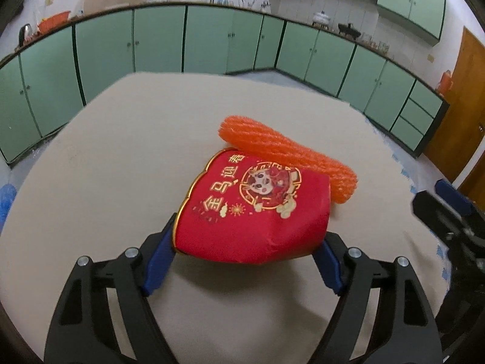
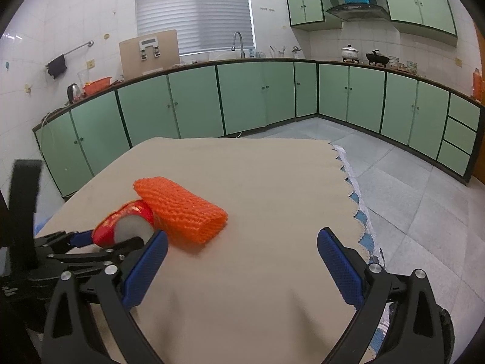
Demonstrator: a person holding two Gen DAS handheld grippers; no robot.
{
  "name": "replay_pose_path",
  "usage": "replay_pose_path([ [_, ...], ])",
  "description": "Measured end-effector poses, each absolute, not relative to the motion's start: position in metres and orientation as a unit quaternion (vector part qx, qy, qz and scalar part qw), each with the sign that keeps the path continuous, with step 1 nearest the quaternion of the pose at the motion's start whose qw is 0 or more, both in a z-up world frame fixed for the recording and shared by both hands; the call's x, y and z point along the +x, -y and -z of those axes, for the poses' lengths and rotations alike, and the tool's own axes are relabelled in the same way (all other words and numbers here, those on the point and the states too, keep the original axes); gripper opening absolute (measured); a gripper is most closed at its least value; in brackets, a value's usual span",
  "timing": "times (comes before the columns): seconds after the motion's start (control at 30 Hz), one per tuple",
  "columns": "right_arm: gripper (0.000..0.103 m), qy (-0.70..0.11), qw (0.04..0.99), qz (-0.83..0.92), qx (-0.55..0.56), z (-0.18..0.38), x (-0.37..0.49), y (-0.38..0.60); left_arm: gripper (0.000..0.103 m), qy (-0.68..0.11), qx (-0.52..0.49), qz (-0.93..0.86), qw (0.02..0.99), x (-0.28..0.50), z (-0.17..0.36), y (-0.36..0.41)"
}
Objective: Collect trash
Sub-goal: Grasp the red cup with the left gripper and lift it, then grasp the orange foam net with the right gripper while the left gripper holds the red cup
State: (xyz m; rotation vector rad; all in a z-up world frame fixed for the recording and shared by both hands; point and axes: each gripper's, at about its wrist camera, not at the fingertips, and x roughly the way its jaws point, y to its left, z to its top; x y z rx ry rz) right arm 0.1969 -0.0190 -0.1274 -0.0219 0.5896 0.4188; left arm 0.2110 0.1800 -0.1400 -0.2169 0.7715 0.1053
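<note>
Two pieces of trash lie on the desk [image 2: 257,182], which is covered by a smooth beige cloth with a scalloped edge. One is a red paper cup [image 1: 254,212], lying on its side and squashed out of round; its glossy wall carries gold characters, a round cartoon emblem and a thin gold line along the wavy rim. In the right wrist view its pale inside shows through the open mouth. The other is an orange foam net sleeve [image 1: 288,154], a soft flattened tube with a ribbed, woven-looking mesh surface, lying just behind the cup and touching it.

Seen from the left wrist, the left tool [image 1: 242,261] has its black arms spread wide, with the cup's base end between the blue textured pads. The pad [image 1: 159,261] on the picture's left sits right at the cup's edge; whether either pad presses on the paper I cannot tell, and the cup rests on the cloth. The right tool [image 2: 242,267] stands open over bare cloth, nothing between its blue pads, near the foam sleeve.
</note>
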Motion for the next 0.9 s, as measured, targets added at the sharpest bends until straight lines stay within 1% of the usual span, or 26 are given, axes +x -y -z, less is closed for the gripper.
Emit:
replay_pose_path([
  [0.3,0.097,-0.292,0.930,-0.221,-0.014,0.128,0.205,-0.002,0.077,-0.346,-0.104,-0.116,0.925,0.175,0.125,-0.208],
  [0.6,0.097,-0.311,0.923,-0.227,-0.014,0.137,0.226,-0.044,0.077,-0.342,-0.093,-0.146,0.923,0.196,0.118,-0.228],
  [0.73,0.097,-0.337,0.918,-0.211,-0.017,0.145,0.239,-0.054,0.077,-0.340,-0.090,-0.151,0.924,0.203,0.119,-0.230],
  [0.8,0.093,-0.358,0.910,-0.205,-0.027,0.151,0.245,-0.058,0.077,-0.340,-0.090,-0.152,0.924,0.202,0.120,-0.231],
  [0.83,0.088,-0.367,0.907,-0.204,-0.031,0.153,0.248,-0.061,0.077,-0.341,-0.091,-0.152,0.923,0.201,0.122,-0.231],
  [0.9,0.073,-0.384,0.897,-0.216,-0.032,0.157,0.252,-0.063,0.077,-0.342,-0.096,-0.152,0.922,0.201,0.124,-0.235],
])
